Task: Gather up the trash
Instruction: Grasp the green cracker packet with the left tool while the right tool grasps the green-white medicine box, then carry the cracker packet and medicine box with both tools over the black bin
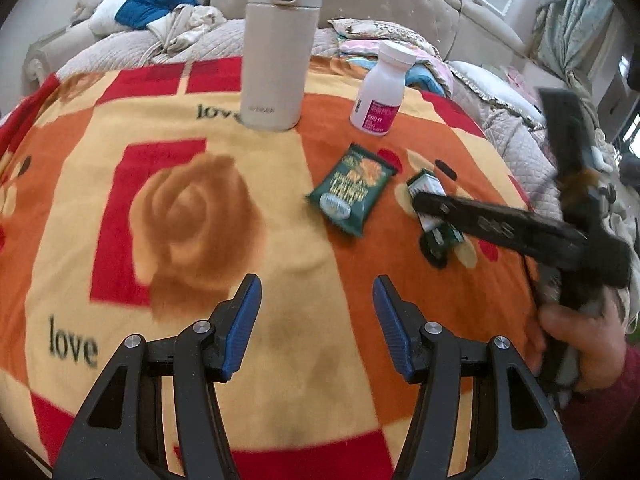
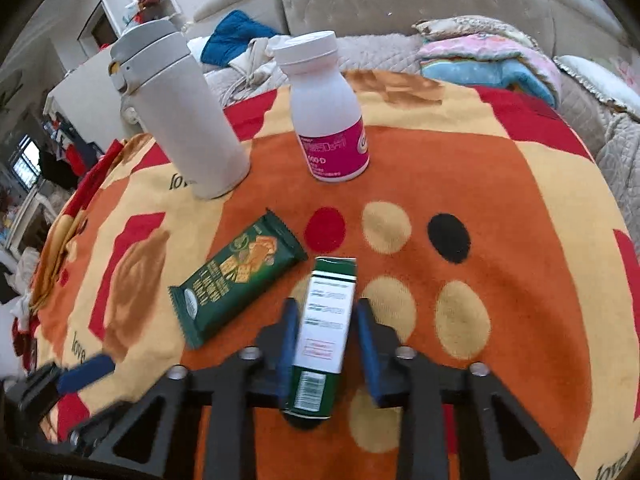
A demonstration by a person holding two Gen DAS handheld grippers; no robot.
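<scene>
A bed blanket (image 2: 500, 184) with rose and dot print carries four items: one white thermos (image 2: 180, 108), one white pill bottle (image 2: 328, 116) with pink label, one green cracker packet (image 2: 236, 280), one small green-and-white carton (image 2: 326, 320). Task looks barely started; no bin visible, nothing collected yet. The right gripper (image 2: 326, 344) is closed on the carton, which sits between its blue pads, near the packet. The left gripper (image 1: 316, 324) hangs about half open over bare blanket, holding nothing. Packet likely remains to grab; thermos and bottle probably not trash.
</scene>
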